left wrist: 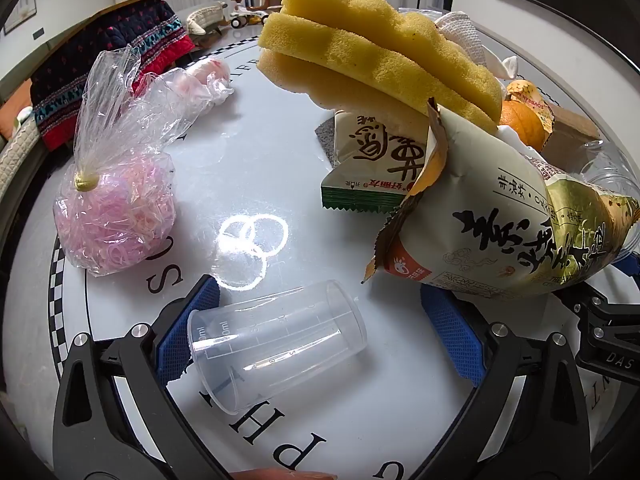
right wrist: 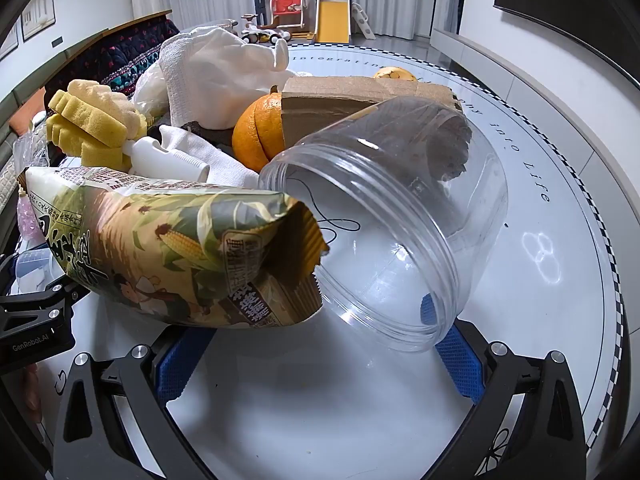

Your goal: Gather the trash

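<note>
Both the left tongs (left wrist: 320,320) and right tongs (right wrist: 316,356) tilt steeply downward, jaws spread wide.

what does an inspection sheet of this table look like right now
surface: round white table with black lettering and a checkered rim, glare spots on it
job's things: torn snack bag lying on its side; green-edged wrapper under a yellow sponge; cardboard piece
clutter: clear measuring cup on its side; clear plastic jar on its side, no lid; bag of pink rubber bands; cut orange; white cloth
grippers: left gripper open, the cup between its fingers; right gripper open, at the jar's mouth
cables: nothing seen
surroundings: toy slide and swing, curtains behind
</note>
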